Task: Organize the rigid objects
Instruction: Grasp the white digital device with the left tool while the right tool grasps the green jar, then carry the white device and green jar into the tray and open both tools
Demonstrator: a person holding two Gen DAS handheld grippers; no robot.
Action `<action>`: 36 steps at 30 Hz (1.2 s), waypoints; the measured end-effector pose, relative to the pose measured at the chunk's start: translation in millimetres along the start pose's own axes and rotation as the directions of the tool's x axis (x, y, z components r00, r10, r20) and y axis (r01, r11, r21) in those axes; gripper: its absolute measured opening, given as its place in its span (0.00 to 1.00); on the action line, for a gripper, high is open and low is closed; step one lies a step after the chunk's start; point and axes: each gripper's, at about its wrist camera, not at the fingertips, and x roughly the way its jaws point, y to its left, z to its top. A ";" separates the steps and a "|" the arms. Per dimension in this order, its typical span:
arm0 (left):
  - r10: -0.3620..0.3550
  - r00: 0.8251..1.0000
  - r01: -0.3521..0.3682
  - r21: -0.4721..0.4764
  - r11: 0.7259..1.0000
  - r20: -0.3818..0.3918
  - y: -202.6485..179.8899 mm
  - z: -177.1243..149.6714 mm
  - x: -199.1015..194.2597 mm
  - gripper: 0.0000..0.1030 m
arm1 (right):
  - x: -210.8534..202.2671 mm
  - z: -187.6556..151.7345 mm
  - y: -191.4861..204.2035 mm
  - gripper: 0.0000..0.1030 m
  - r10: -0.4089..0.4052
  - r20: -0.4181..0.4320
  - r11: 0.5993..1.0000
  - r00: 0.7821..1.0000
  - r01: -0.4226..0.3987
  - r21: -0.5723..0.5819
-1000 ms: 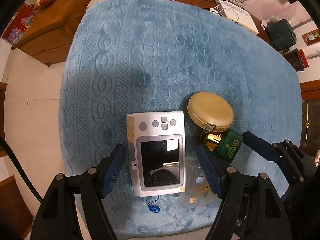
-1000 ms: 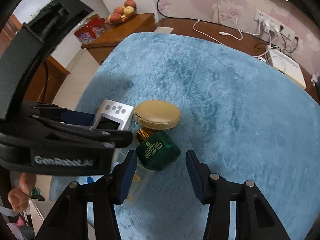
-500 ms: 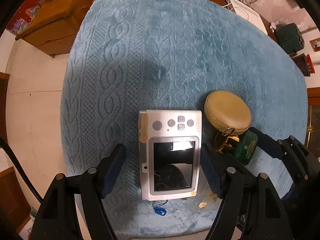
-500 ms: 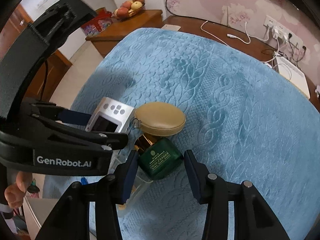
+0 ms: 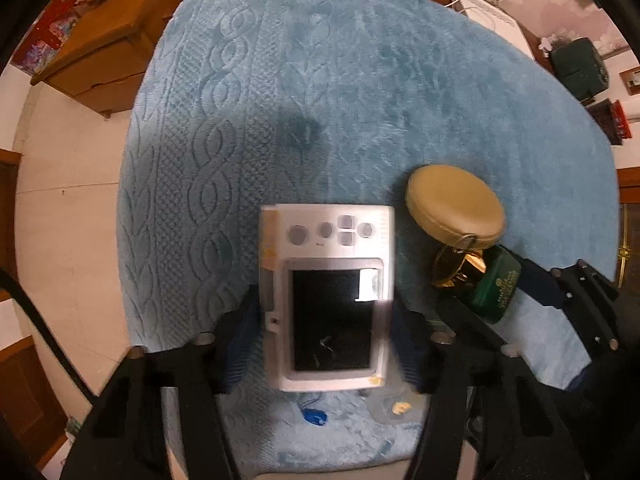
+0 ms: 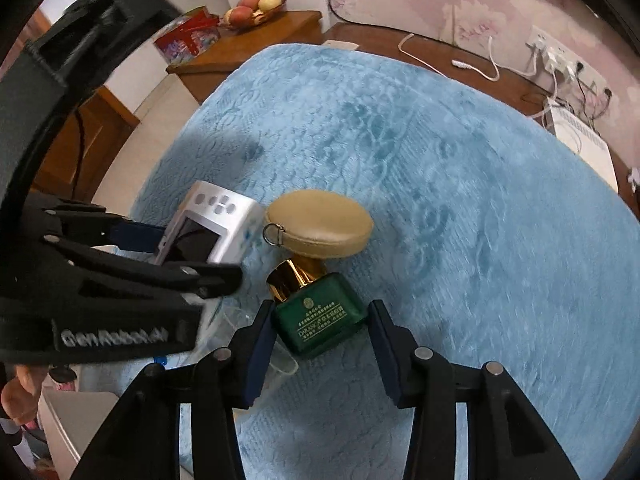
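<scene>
A silver digital camera (image 5: 326,296) lies screen up on the blue blanket, and my left gripper (image 5: 326,332) is shut on its two sides. It also shows in the right wrist view (image 6: 208,232). A tan round pouch (image 5: 454,202) lies to its right, also seen in the right view (image 6: 320,228). A green bottle with a gold cap (image 6: 316,316) lies on its side between the open fingers of my right gripper (image 6: 320,340), which straddle it with a gap on the right. The bottle also shows in the left view (image 5: 486,284).
A clear plastic container (image 6: 256,344) lies by the near edge, partly under the grippers. A small blue clip (image 5: 314,416) lies below the camera. The blue blanket (image 5: 320,92) stretches far. A wooden side table with fruit (image 6: 256,8), cables and a white box (image 6: 584,148) stand behind.
My left gripper has closed from open onto the camera's sides. My right gripper has moved forward so its fingers now straddle the green bottle.
</scene>
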 end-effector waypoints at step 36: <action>0.000 0.963 -0.075 0.267 0.961 0.269 -36.6 -202.4 -155.8 0.59 | -193.6 -192.9 49.3 0.45 0.021 0.205 0.988 0.978 -0.052 0.147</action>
